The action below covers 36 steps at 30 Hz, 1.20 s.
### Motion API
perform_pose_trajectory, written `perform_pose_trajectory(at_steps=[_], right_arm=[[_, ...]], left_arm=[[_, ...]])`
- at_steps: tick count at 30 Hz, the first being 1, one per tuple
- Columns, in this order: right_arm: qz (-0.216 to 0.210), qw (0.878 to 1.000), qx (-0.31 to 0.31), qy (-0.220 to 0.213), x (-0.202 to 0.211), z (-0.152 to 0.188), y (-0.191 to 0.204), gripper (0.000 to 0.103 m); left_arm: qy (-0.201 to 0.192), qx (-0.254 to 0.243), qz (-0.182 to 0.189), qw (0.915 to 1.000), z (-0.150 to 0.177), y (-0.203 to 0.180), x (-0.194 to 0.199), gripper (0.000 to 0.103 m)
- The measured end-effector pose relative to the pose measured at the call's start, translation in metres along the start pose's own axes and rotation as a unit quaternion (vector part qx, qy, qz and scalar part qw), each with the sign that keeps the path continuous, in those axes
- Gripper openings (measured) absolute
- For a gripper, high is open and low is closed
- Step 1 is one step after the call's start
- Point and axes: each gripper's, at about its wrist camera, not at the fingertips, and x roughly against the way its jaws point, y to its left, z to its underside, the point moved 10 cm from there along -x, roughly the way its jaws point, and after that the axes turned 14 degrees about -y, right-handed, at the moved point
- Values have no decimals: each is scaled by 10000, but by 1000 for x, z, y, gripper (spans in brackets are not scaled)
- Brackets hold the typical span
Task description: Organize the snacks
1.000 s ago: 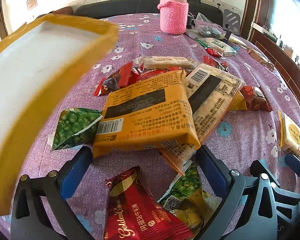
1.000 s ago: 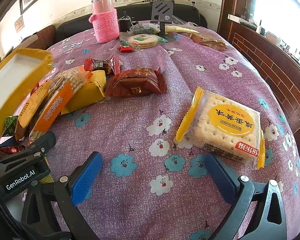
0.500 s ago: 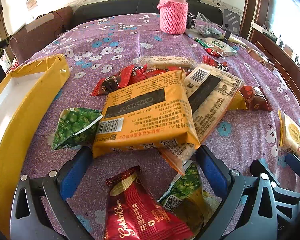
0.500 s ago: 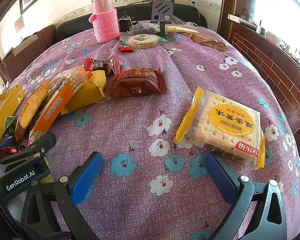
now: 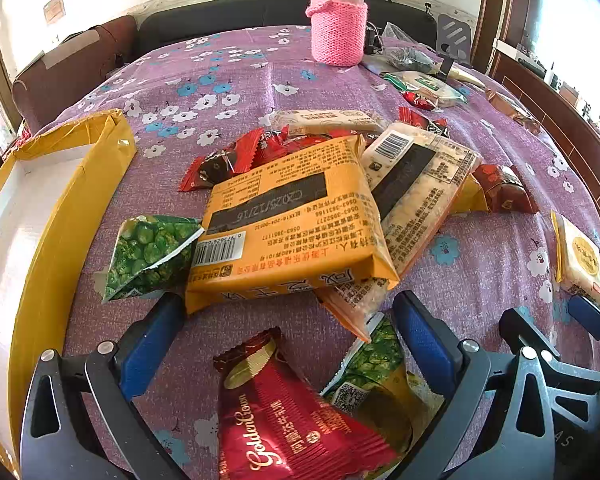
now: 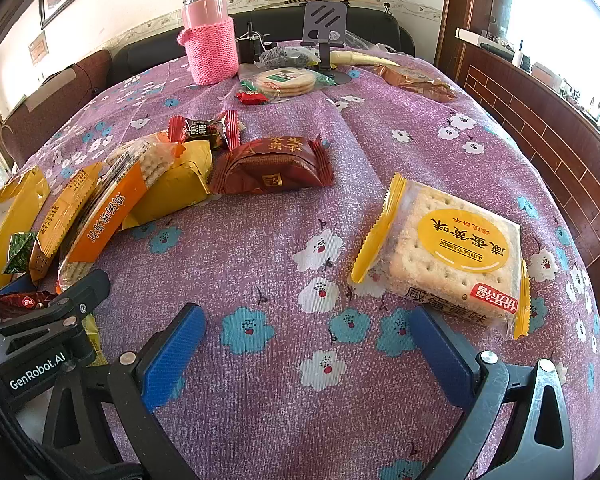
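A pink knit-sleeved flask [image 6: 211,36] stands beside a phone stand [image 6: 325,26].

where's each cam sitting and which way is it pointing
Left wrist: sits on the left tongs, looking forward over the snack pile, orange packet ahead, yellow box at left; both blue fingers show, open.
Right wrist: sits on the right tongs, looking across the tablecloth at the cracker packet; its open fingers and the left tongs' frame show.
Shared: pink bottle, orange packet, cracker packet.
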Motion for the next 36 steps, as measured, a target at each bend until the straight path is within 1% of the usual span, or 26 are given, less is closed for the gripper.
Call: perform_pose_trajectory(at_steps=[36], right_arm=[[26, 10000, -26, 5, -1, 0, 0, 103]], left_arm=[[9, 45, -38, 10000, -3, 0, -2, 103]])
